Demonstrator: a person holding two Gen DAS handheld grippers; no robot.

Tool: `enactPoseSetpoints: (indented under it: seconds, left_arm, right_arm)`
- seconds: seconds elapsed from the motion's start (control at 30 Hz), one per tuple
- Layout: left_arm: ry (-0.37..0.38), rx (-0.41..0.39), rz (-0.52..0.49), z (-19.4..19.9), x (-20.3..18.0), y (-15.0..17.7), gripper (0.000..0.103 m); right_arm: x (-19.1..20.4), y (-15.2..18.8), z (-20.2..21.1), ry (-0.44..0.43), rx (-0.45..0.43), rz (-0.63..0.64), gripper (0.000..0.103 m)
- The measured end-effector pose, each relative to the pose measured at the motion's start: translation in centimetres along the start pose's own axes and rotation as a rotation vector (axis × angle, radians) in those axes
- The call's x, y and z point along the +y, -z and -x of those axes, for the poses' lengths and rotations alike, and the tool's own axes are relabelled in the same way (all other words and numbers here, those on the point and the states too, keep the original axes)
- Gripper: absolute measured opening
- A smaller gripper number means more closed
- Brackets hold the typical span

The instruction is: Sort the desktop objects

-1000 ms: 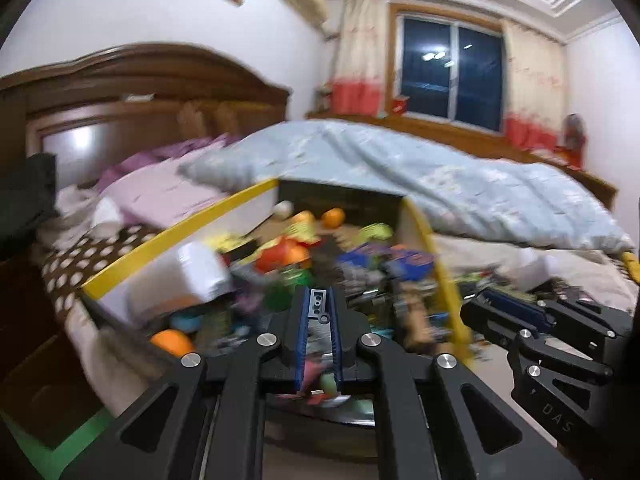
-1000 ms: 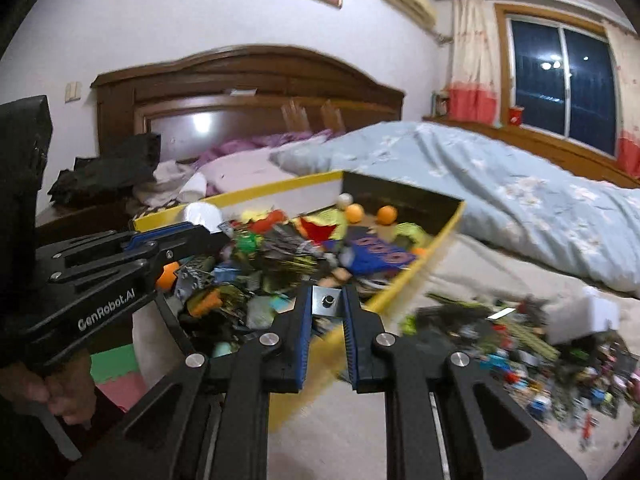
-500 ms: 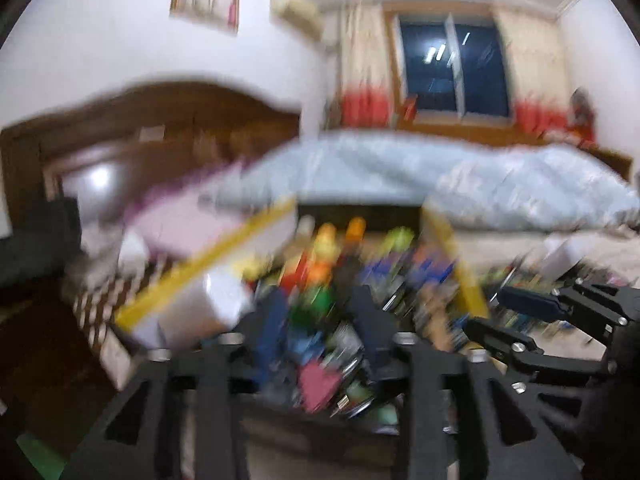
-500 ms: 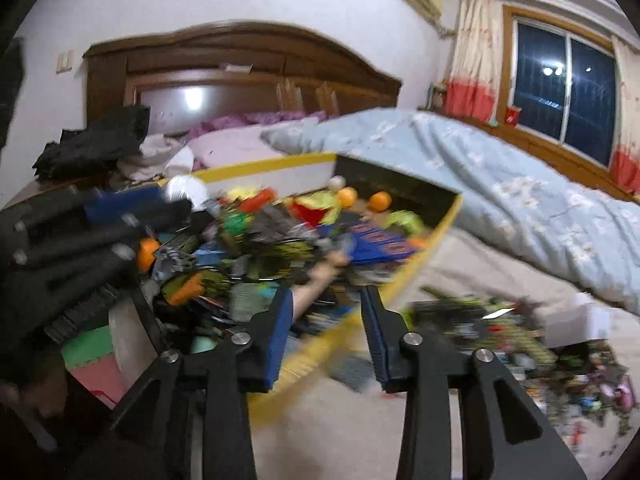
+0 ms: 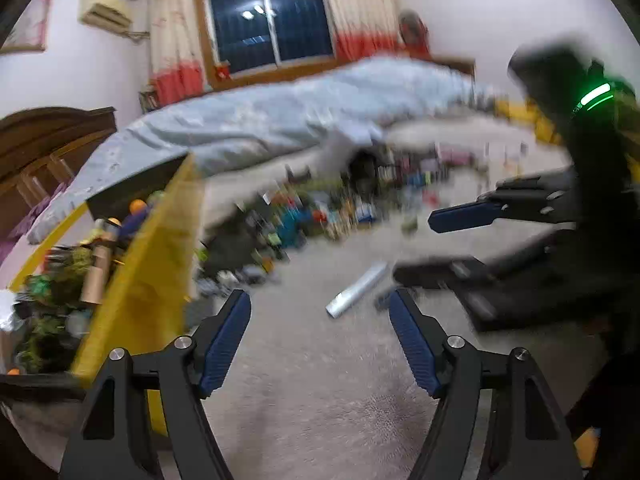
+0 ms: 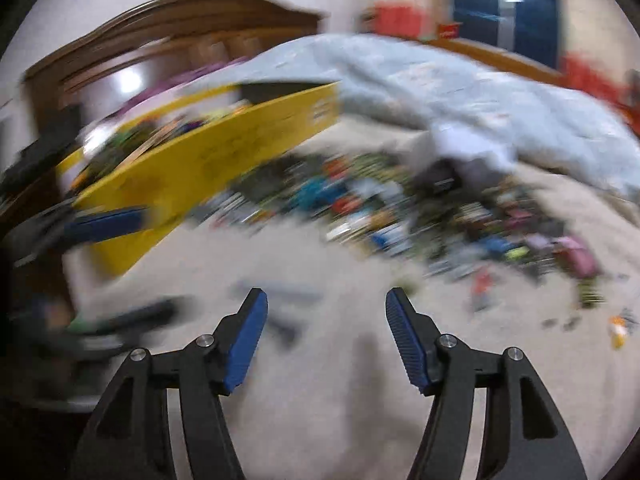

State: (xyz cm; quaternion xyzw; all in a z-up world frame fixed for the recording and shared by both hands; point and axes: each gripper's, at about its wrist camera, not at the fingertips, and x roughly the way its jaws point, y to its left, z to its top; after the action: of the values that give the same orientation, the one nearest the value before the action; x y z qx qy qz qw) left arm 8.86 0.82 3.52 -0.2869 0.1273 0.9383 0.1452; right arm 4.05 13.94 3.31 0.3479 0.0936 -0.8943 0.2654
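Note:
A yellow-walled box (image 5: 156, 280) heaped with mixed small objects stands on the bed at the left. To its right a blurred pile of small objects (image 5: 320, 216) lies on the beige sheet. My left gripper (image 5: 319, 300) hangs over the sheet, its jaws opening with nothing between them. A silver tube (image 5: 356, 290) lies just ahead of its fingertips, untouched. My right gripper (image 6: 327, 300) is also opening and empty, above bare sheet in front of the pile (image 6: 400, 208), with the box (image 6: 224, 160) to its upper left. The right gripper's blue pad (image 5: 464, 216) shows at the right of the left wrist view.
A light blue quilt (image 5: 280, 116) is bunched behind the pile. Bare beige sheet (image 5: 320, 380) spreads in front of both grippers. The wooden headboard (image 6: 160, 20) rises beyond the box. A few stray pieces (image 6: 616, 328) lie at the far right.
Both grippers have swung from over the yellow box to the right and down, towards the sheet and the pile. Both sets of jaws went from nearly shut to wide apart.

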Motion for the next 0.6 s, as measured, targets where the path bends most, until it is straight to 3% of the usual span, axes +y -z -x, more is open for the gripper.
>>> enactPoseSetpoints:
  seconds: [0.07, 0.17, 0.3, 0.4, 0.6]
  left_arm:
    - [-0.011, 0.061, 0.025, -2.2, -0.1, 0.4, 0.068]
    - [0.021, 0.124, 0.084, -4.7, -0.3, 0.9, 0.06]
    - [0.014, 0.122, 0.092, -5.7, -0.4, 0.4, 0.058]
    - [0.077, 0.152, 0.179, -5.6, 1.1, 0.8, 0.057]
    - [0.095, 0.176, 0.196, -6.0, 2.0, 0.6, 0.051]
  right_arm:
    - [0.6, 1.4, -0.6, 0.053, 0.003, 0.018, 0.049]
    - [-0.8, 2.5, -1.9, 0.017, 0.033, -0.039, 0.048]
    - [-0.7, 2.4, -1.5, -0.087, -0.012, -0.019, 0.048]
    - [-0.7, 2.3, -2.6, -0.142, 0.026, -0.034, 0.049]
    - [0.1, 1.6, -3.2, -0.118, 0.053, -0.013, 0.051]
